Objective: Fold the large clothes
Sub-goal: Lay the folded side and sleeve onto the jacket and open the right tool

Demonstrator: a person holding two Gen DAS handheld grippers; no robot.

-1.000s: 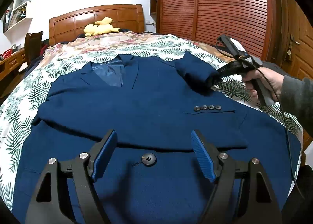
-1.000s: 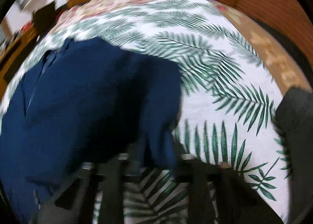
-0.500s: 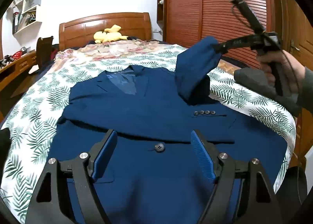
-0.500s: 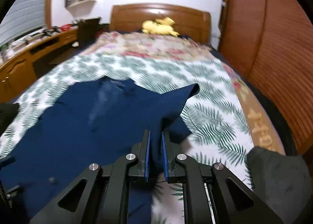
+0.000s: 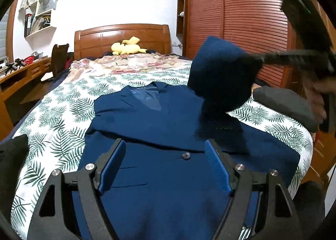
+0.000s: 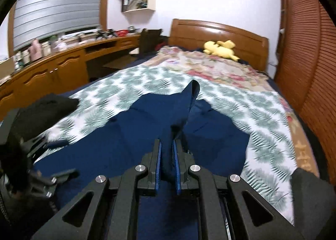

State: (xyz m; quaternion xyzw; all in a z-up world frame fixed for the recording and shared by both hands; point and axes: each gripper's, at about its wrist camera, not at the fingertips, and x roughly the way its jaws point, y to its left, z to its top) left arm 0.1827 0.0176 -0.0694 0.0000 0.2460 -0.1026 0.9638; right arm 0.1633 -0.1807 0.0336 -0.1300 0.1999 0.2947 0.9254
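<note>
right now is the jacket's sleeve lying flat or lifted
Lifted: the right gripper is shut on the sleeve, holding it above the jacket spread on the bed.

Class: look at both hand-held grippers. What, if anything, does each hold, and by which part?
The right hand-held gripper is shut on the blue jacket's sleeve, near its end, lifted above the jacket. The left hand-held gripper is open, holding nothing.

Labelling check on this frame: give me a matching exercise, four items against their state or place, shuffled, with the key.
Items:
1. left claw
2. right claw
3. jacket
4. plush toy

States:
A. by the headboard
B. open, holding nothing
C. spread on the bed
D. shut on the sleeve

Pairs: 1-B, 2-D, 3-C, 4-A
</note>
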